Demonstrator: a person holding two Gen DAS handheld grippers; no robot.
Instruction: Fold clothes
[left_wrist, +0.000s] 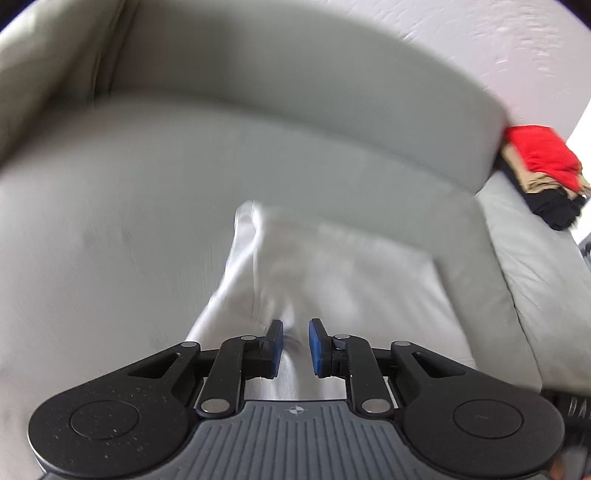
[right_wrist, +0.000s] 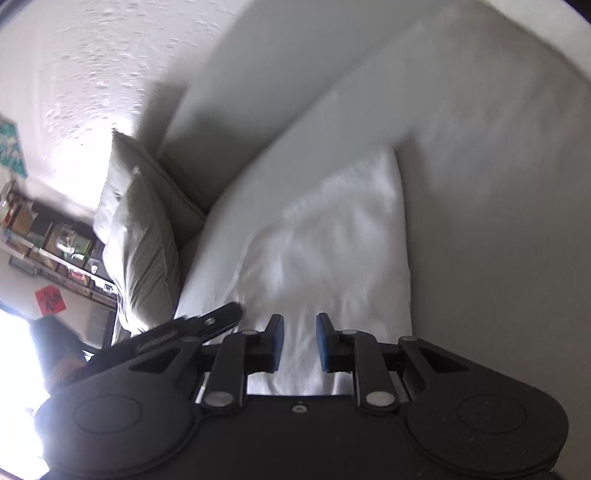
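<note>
A white garment (left_wrist: 332, 266) lies partly folded on the pale grey sofa seat (left_wrist: 110, 221). My left gripper (left_wrist: 296, 341) hovers over its near end, blue pads a narrow gap apart, with white cloth showing in the gap but no pad pressing on it. In the right wrist view the same garment (right_wrist: 332, 240) lies as a flat white shape on the seat. My right gripper (right_wrist: 300, 341) stands open above its near edge, nothing pinched. The tip of the left gripper (right_wrist: 231, 312) shows just left of it, close to the garment's edge.
A stack of folded clothes, red on top (left_wrist: 541, 155) over tan and black, sits on the sofa's right arm. A grey cushion (right_wrist: 144, 236) leans in the seat corner. The backrest (left_wrist: 295, 92) rises behind. Shelves (right_wrist: 55, 243) stand beyond the sofa.
</note>
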